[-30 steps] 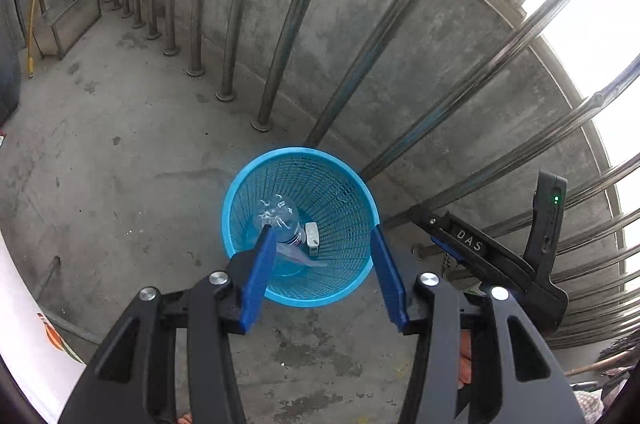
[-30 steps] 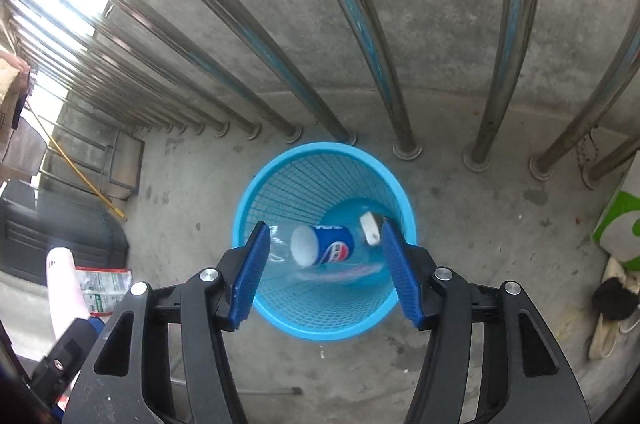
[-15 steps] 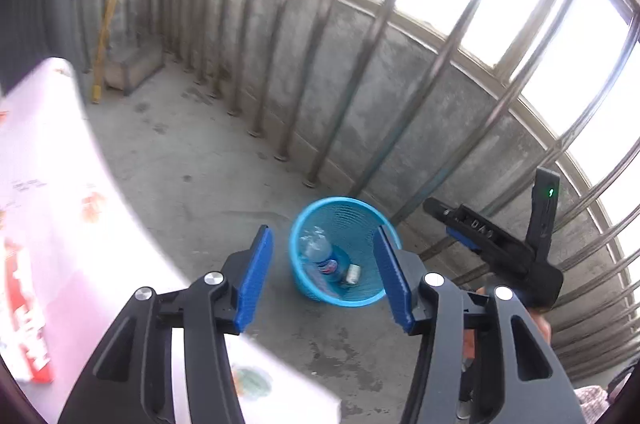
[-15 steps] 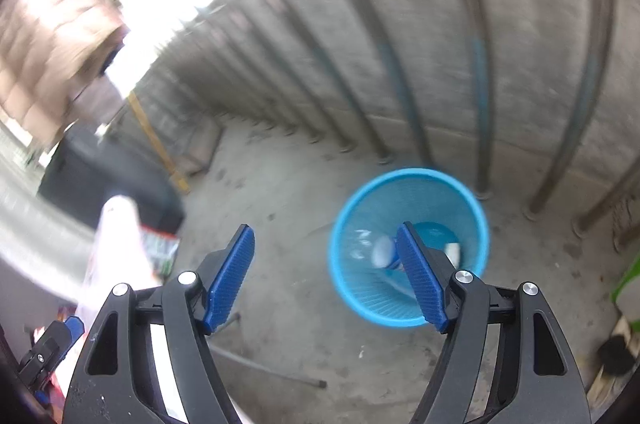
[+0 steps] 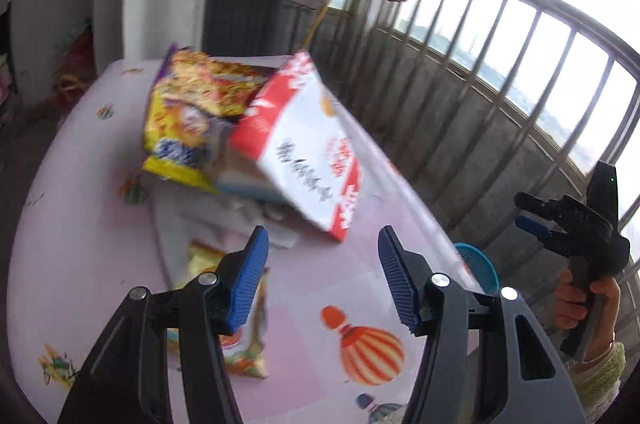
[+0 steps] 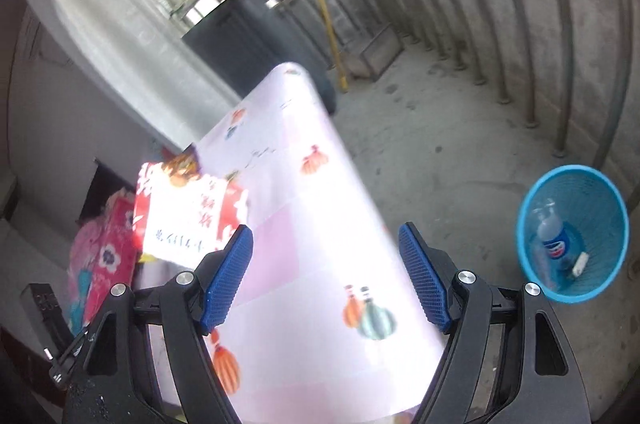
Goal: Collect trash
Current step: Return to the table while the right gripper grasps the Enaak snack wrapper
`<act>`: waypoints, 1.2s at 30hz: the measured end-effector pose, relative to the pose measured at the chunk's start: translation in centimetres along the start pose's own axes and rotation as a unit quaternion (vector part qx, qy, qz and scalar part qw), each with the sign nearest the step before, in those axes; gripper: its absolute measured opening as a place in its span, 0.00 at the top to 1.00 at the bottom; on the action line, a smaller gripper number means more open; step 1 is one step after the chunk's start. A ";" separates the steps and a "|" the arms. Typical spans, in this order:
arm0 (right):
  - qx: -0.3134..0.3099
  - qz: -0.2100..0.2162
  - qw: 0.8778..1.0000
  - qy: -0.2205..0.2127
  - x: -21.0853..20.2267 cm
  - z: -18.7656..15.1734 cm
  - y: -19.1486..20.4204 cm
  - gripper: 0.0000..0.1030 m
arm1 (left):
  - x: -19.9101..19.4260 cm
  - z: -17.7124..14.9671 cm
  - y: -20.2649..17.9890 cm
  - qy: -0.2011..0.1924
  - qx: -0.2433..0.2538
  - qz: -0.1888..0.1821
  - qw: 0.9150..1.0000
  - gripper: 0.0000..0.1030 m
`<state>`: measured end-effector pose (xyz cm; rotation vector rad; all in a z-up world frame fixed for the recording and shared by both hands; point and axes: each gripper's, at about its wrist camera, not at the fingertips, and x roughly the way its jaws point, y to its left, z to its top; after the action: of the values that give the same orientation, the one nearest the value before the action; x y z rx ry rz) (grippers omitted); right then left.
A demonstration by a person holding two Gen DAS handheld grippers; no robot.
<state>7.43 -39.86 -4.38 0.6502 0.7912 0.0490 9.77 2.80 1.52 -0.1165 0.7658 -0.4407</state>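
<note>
L wrist view: I see motion blur on the red-white bag (image 5: 304,151); print illegible. Small snack packet (image 5: 240,340) partly hidden behind my left gripper (image 5: 320,280). Blue bin (image 5: 480,272) mostly hidden by the table edge (image 5: 420,207). R wrist view: table (image 6: 320,224) overexposed, near end cut off; small white item in bin (image 6: 580,264) too small to ID.

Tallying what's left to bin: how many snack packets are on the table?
3, maybe more hidden: a yellow noodle packet at the far side, a red-and-white packet leaning over it, and a small packet under the left gripper.
</note>
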 end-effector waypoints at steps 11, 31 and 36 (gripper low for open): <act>-0.056 0.106 0.972 0.202 10.1 -6.4 11.9 0.55 | -1.0 -4.4 10.3 0.010 -0.128 0.030 0.991 0.69; -0.014 0.155 0.934 0.320 16.1 -11.1 16.3 0.72 | 2.7 -6.3 11.0 0.077 -0.123 -0.005 0.989 0.96; -0.018 0.148 0.937 0.317 16.1 -11.4 16.7 0.83 | 2.6 -6.5 11.0 0.076 -0.126 -0.006 0.989 0.96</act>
<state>14.49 -15.99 -11.39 0.7217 1.3022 0.5709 10.72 12.02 -7.72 -0.3262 0.9703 -0.3662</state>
